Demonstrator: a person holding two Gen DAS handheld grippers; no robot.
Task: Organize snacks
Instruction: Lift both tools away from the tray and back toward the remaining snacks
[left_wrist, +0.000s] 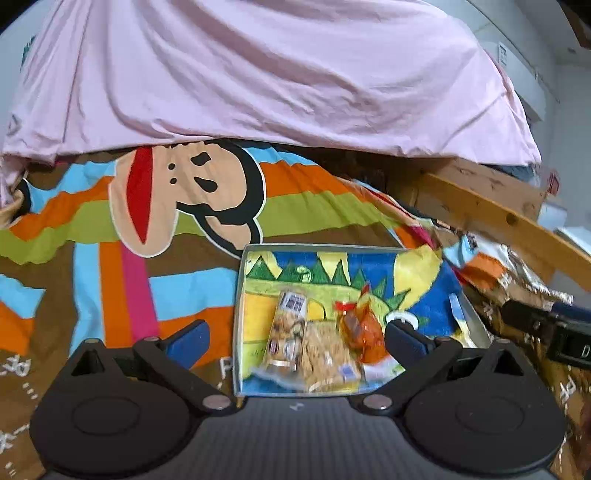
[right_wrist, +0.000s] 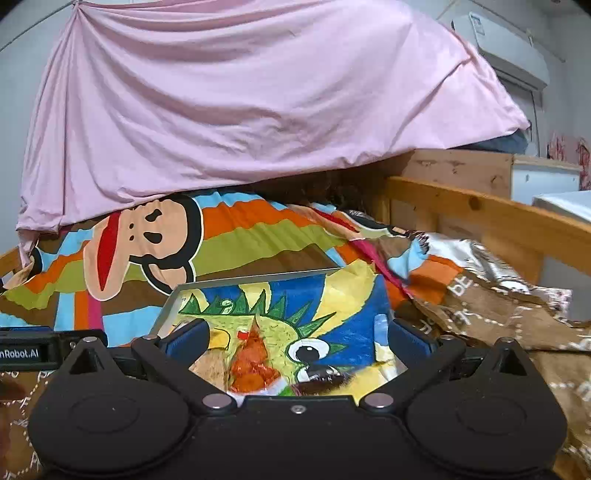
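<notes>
So the tray (left_wrist: 474, 317) sat flat on the striped monkey bedspread (left_wrist: 110, 266), lined with a dinosaur drawing. Inside it, a tan snack packet (left_wrist: 290, 332) lay with its long axis running away from the left camera, barcode end farthest, leaning a bit left. Just to its right was an orange-red wrapped snack (left_wrist: 364, 328), also lying lengthwise front to back. The left gripper (left_wrist: 295, 339) hovered over the tray's near edge, jaws spread wide with nothing in them. The right gripper (right_wrist: 295, 338) was wide apart too, empty. A crinkly foil bag (right_wrist: 491, 266) lay beside the tray, against the wooden rail (right_wrist: 498, 218), pink sheet (right_wrist: 240, 99) draped behind.
</notes>
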